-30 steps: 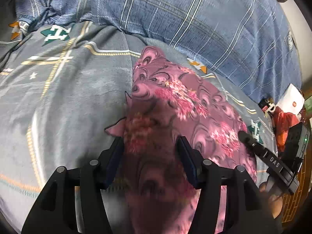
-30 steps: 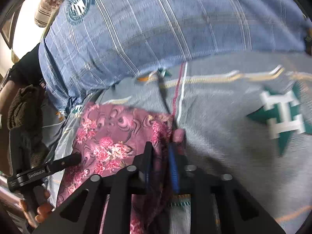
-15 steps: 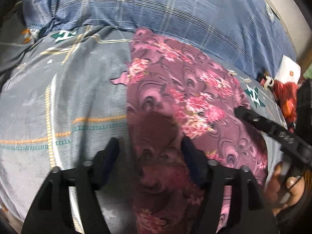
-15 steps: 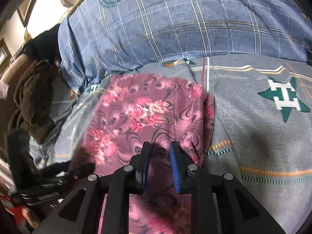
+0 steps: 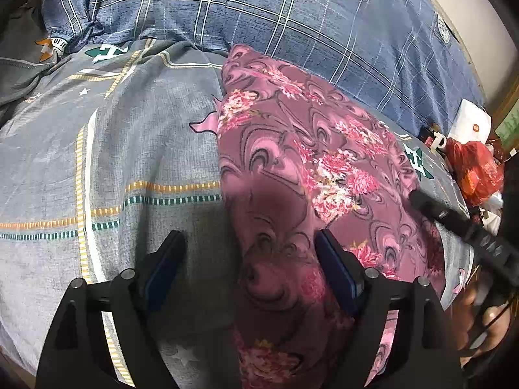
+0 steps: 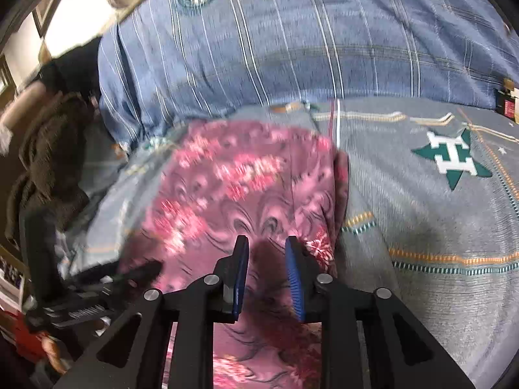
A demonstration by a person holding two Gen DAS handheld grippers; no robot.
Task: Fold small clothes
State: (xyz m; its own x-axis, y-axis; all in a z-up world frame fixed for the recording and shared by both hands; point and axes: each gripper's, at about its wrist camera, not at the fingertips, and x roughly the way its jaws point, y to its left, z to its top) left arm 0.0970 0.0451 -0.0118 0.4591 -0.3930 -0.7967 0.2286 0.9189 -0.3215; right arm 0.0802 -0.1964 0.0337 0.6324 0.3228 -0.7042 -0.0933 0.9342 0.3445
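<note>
A purple-pink floral garment [image 5: 311, 162] lies spread flat on the grey patterned bedsheet [image 5: 113, 149]. My left gripper [image 5: 248, 236] hovers over its near left part with the jaws opening wide. The cloth's left edge runs between them and neither pad presses on it. My right gripper [image 6: 266, 241] stands over the garment [image 6: 233, 188] near its right edge. Its blue pads [image 6: 293, 269] are a narrow gap apart, with only flat cloth and shadow below. Each gripper also shows in the other's view: the right gripper [image 5: 454, 223] at the far right, the left gripper [image 6: 107, 288] blurred at lower left.
A blue plaid quilt [image 5: 292, 16] rises behind the garment. A red plastic bag [image 5: 473, 168] and a white box [image 5: 470, 123] sit at the bed's right edge. A dark brown garment [image 6: 48, 162] is heaped on the other side. A hand [image 5: 486, 311] holds the right gripper.
The left jaws spread wide and let go of the garment. The right jaws released the pinched fold. Both grippers drew back toward the near edge, and the garment now lies flat.
</note>
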